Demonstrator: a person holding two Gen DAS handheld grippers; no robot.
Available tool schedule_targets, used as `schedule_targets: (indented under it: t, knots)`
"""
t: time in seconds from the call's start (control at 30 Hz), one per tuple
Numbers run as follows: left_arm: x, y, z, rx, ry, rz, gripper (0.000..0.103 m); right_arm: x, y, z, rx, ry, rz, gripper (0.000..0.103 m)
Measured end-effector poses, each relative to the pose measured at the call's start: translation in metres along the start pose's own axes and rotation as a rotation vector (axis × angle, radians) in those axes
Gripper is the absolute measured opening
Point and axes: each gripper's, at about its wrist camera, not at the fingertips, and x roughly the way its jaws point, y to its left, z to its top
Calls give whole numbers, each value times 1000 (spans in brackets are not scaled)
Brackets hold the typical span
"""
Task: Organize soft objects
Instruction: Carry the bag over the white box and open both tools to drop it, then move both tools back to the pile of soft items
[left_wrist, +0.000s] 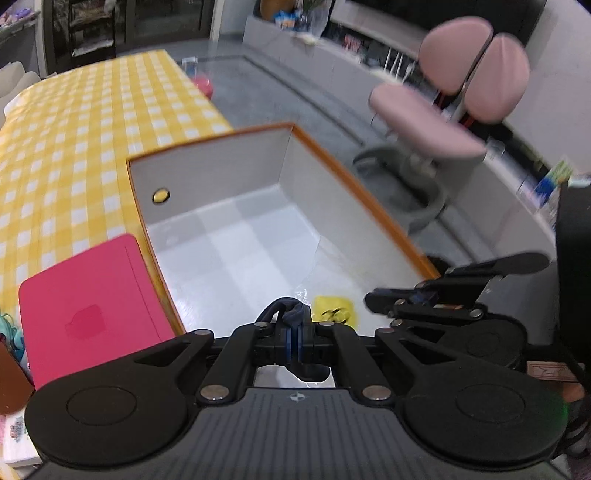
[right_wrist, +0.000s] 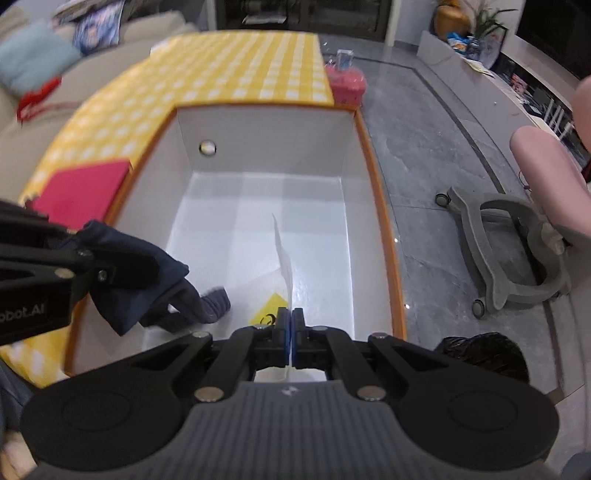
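I am working in a home, in the living room. I am looking at a table with a yellow checked cloth (right_wrist: 236, 70), a soft beige sofa (right_wrist: 44, 110) with a blue cushion (right_wrist: 33, 59), a pink chair (left_wrist: 458, 96), a potted plant (right_wrist: 484, 18) and a shiny grey stone floor (right_wrist: 436, 155).

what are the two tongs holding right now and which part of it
Left tongs pinch a dark blue sock at its bunched top. Right tongs pinch the clear plastic bag by its upper edge.
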Motion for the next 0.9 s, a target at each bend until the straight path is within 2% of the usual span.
schedule_targets:
  t: [0.23,0.37,0.4,0.43,0.47,0.5,0.53,0.63,0.67,0.7,0.77,0.9]
  knots:
    - [20,0,3,28,85,54,3,14,3,-2,-79,61,-27,0]
    - [20,-1,3,32,98,53,8,12,0,-3,-75,67,-15,7]
    - [19,-1,2,30,88,57,15,10,-2,-2,-69,64,-8,10]
    - [17,-1,2,30,81,67,19,9,-2,-2,-68,59,-4,15]
    - [15,-1,2,31,72,70,28,7,-1,-2,-70,53,-6,20]
    - [11,-2,2,30,58,71,36,5,0,-2,-74,44,-13,30]
    - [7,-2,2,30,46,69,37,1,1,-2,-79,32,-23,35]
    - [-4,-4,2,30,14,68,39,-12,4,-1,-89,3,-40,37]
    - [-10,-4,1,23,-10,65,43,-17,4,-1,-87,-7,-45,38]
    - [-18,-5,0,18,-41,59,49,-22,4,0,-86,-21,-48,43]
    - [-34,-6,-3,15,-109,51,53,-37,5,0,-82,-63,-51,47]
    - [-67,-4,-10,10,-226,51,54,-68,13,2,-64,-163,1,49]
